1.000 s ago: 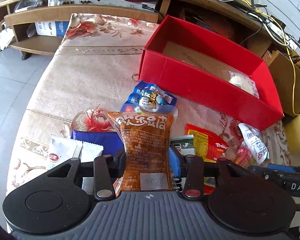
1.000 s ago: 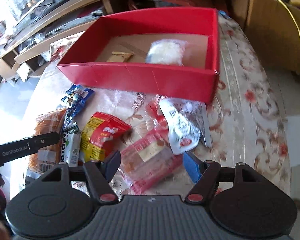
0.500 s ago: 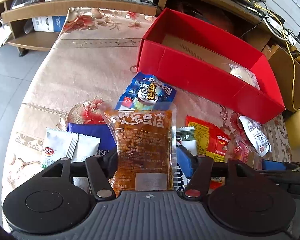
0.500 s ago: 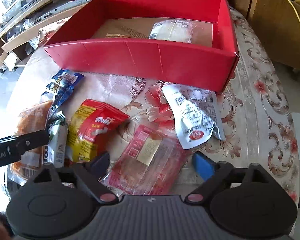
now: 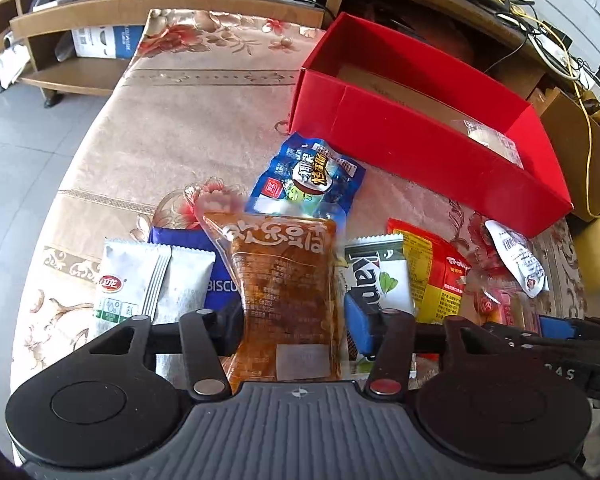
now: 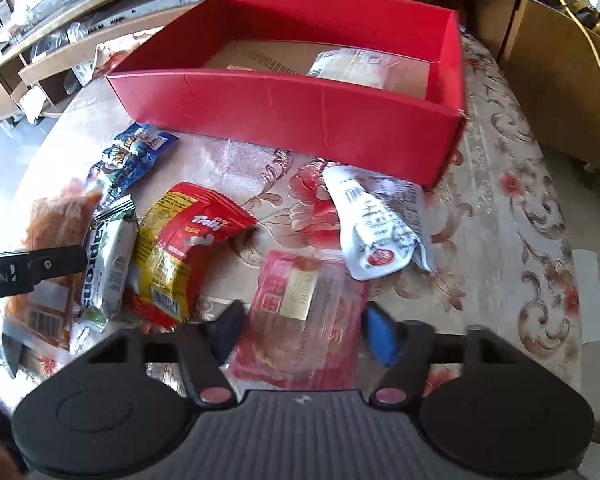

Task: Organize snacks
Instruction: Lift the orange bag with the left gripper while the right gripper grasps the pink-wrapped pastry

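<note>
My left gripper [image 5: 294, 330] is shut on an orange-brown snack pouch [image 5: 286, 284] and holds it just above the table; the pouch also shows in the right wrist view [image 6: 56, 240]. My right gripper [image 6: 300, 328] is open around a clear pink-red packet [image 6: 304, 312] that lies on the cloth between its fingers. A red box [image 6: 300, 108] stands behind, with a clear-wrapped pastry [image 6: 352, 66] inside; the box also shows in the left wrist view [image 5: 420, 148].
On the floral tablecloth lie a blue packet [image 5: 308, 176], a white-green Kapron bar [image 5: 380, 280], a red-yellow Trolli bag [image 6: 180, 248], a white sachet [image 6: 376, 236], a white milk sachet [image 5: 132, 280] and a blue biscuit pack [image 5: 216, 280]. Wooden shelves [image 5: 100, 12] stand beyond.
My left gripper lowered and drew back a little with the pouch. My right gripper moved forward and down so its open fingers now straddle the pink-red packet.
</note>
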`<state>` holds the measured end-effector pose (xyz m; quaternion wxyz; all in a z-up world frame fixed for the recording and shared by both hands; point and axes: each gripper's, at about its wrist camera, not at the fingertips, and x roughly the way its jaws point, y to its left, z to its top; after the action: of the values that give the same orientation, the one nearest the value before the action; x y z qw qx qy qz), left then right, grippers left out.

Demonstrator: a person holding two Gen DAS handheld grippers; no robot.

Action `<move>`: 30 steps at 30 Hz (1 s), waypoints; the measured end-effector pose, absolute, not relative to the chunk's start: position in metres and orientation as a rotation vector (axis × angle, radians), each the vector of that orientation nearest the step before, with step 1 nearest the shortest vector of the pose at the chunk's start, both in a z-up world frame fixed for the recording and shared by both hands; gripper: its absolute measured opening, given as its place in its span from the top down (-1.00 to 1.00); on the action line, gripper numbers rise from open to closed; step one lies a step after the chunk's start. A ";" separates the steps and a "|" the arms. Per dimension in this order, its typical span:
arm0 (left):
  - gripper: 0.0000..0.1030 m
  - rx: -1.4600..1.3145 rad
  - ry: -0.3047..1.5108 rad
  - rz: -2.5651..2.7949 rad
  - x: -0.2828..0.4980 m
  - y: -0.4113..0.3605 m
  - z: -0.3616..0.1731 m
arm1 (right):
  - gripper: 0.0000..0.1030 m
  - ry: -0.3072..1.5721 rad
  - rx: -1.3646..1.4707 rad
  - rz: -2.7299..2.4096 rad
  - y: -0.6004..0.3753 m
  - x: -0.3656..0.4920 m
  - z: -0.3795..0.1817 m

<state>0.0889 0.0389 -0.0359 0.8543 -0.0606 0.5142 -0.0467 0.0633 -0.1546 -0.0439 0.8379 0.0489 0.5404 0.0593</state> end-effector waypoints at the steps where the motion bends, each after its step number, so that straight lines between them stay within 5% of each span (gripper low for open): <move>1: -0.08 -0.122 1.079 -0.097 0.088 0.039 -0.035 | -0.06 1.145 0.113 0.129 -0.157 0.062 -0.043; 12: 0.00 -0.099 1.069 -0.105 0.077 0.036 -0.032 | -0.05 1.106 0.109 0.162 -0.154 0.050 -0.031; 22: -0.77 -0.034 1.107 -0.080 0.075 0.035 -0.045 | -0.05 1.118 0.157 0.200 -0.154 0.051 -0.029; 27: -0.73 -0.042 1.119 -0.089 0.069 0.039 -0.049 | -0.05 1.107 0.166 0.235 -0.154 0.049 -0.024; 30: -0.37 -0.089 1.117 -0.129 0.066 0.041 -0.047 | -0.05 1.106 0.162 0.252 -0.151 0.047 -0.023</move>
<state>0.0657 0.0409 -0.0471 0.8451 -0.0420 0.5295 -0.0610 0.0475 -0.1513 -0.0234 0.8403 0.0767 0.5233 0.1193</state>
